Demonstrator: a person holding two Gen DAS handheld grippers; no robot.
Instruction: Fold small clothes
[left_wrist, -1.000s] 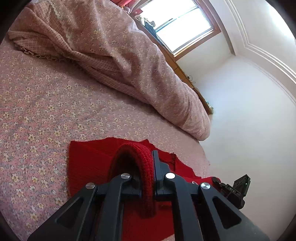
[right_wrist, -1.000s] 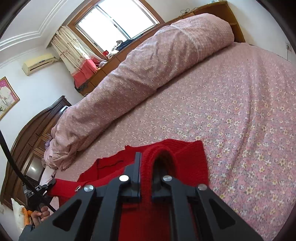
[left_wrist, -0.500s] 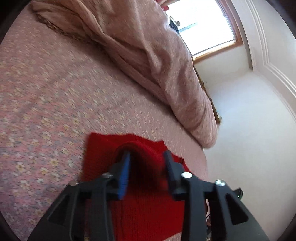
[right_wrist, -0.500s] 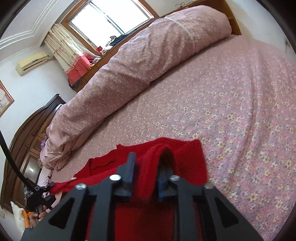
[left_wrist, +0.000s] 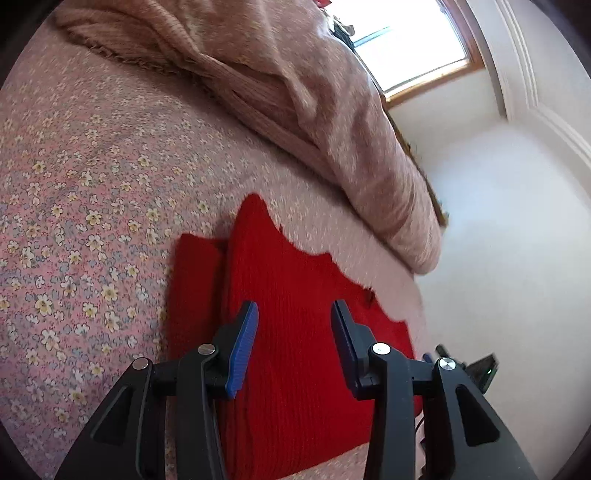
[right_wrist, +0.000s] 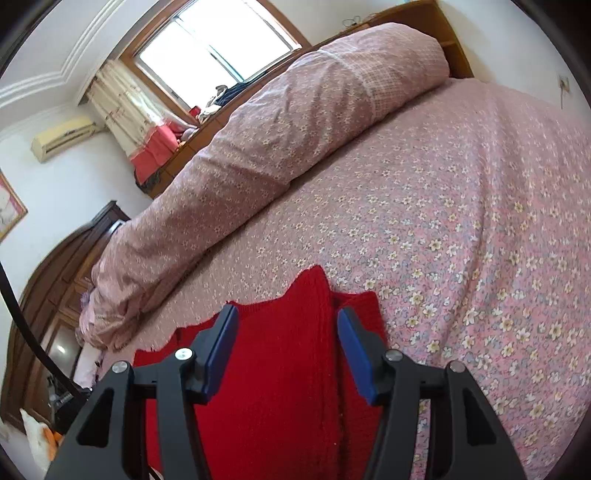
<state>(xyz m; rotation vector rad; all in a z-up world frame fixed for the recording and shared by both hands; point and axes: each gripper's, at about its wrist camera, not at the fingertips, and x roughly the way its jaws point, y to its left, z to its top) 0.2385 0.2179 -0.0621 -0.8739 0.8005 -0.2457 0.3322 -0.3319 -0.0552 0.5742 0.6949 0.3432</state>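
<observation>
Red knit garment (left_wrist: 295, 295) lies folded; both grippers' jaws opening.

Both wrist cameras look forward and downward from close above the bed (left_wrist: 85, 155), sharing the red knit garment (left_wrist: 295, 280) (right_wrist: 280, 354) and rolled quilt (right_wrist: 280, 122).

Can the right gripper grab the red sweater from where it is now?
Probably yes. The right gripper hangs just above the red sweater, its jaws opening, blue pads apart with knit showing between them and nothing in the way. The sweater lies flat on the flowered bedspread.
</observation>
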